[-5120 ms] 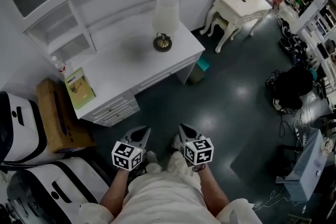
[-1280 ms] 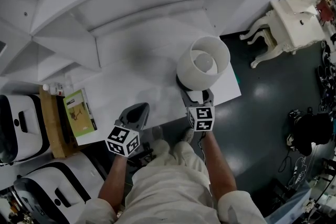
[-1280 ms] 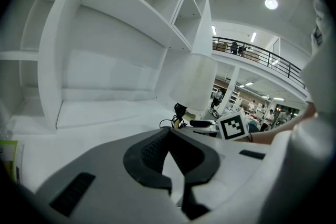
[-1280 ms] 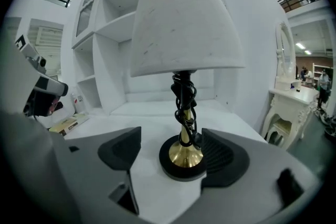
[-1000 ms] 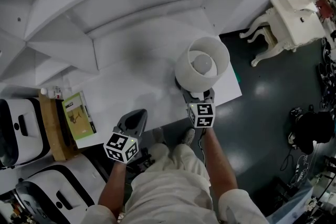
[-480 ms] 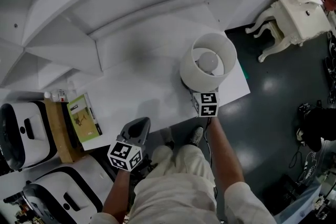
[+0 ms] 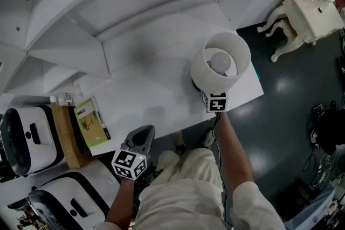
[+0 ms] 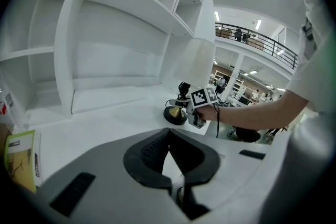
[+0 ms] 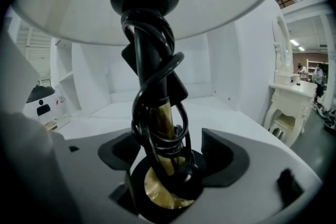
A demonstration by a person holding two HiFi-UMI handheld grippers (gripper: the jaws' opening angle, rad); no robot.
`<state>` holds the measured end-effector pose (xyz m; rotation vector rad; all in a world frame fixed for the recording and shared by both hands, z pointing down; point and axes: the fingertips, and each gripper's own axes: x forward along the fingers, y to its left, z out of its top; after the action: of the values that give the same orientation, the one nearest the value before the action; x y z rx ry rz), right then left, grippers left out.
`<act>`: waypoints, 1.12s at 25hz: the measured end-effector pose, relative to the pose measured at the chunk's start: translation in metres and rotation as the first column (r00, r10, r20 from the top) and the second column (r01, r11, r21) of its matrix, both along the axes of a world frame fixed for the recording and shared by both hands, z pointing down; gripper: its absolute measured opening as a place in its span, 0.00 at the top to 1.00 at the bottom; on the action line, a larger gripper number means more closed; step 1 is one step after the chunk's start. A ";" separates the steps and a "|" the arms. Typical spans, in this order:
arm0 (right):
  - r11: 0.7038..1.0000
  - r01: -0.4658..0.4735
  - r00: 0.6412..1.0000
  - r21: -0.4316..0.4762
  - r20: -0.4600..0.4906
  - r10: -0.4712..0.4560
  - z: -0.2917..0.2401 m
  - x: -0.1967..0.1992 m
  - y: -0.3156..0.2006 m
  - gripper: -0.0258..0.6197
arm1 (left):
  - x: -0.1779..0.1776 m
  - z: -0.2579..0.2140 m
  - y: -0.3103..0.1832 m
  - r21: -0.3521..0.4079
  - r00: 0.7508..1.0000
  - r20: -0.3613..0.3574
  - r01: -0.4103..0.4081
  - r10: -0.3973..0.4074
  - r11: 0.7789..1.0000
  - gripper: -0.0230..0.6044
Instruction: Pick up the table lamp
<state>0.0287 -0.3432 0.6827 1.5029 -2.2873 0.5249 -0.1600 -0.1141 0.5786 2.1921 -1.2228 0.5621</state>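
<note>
The table lamp, with its white shade [image 7: 221, 62] seen from above, stands near the right front corner of the white desk [image 7: 151, 89]. In the right gripper view its brass stem [image 9: 159, 128], wound with black cord, rises from a round black and brass base [image 9: 163, 191]. My right gripper [image 9: 173, 150] is open, a jaw on each side of the stem just above the base. Its marker cube [image 7: 216, 101] shows below the shade. My left gripper [image 7: 142, 133] hangs shut and empty at the desk's front edge, and its own view [image 8: 169, 136] looks toward the lamp base [image 8: 175, 114].
A green booklet [image 7: 92, 122] and a small bottle [image 7: 62, 98] lie at the desk's left end. White shelves [image 7: 108, 2] rise behind the desk. A brown box [image 7: 64, 137] and white cases [image 7: 21, 132] stand on the left. A white dressing table [image 7: 310, 5] is far right.
The person has walked up to the desk. My right gripper has pushed forward under the shade until its jaws straddle the stem. The left gripper has stayed back at the desk's edge.
</note>
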 end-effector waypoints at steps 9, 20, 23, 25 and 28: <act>0.999 -0.011 1.000 0.037 -0.001 0.011 0.003 0.000 -0.010 0.43 | -0.009 -0.002 0.003 0.017 1.000 0.009 0.007 -0.007 1.000 0.95; 0.997 -0.013 0.994 0.078 -0.108 0.022 -0.003 0.003 -0.014 0.78 | -0.011 0.002 0.010 0.007 1.000 0.015 -0.003 0.003 1.000 0.95; 0.997 -0.008 0.992 0.075 -0.124 0.017 -0.002 0.001 -0.014 0.81 | -0.014 0.003 0.012 0.005 1.000 0.016 -0.001 0.001 1.000 0.95; 0.997 -0.008 0.992 0.072 -0.124 0.017 -0.002 0.001 -0.014 0.82 | -0.016 0.002 0.012 0.005 1.000 0.015 0.003 -0.003 1.000 0.95; 0.998 -0.004 0.992 0.062 -0.128 0.012 -0.003 0.002 -0.014 0.82 | -0.017 0.000 0.012 0.011 1.000 0.013 0.009 -0.009 1.000 0.95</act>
<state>0.0309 -0.3572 0.6795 1.5292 -2.2176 0.3511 -0.1774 -0.1020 0.5787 2.1935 -1.2450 0.5686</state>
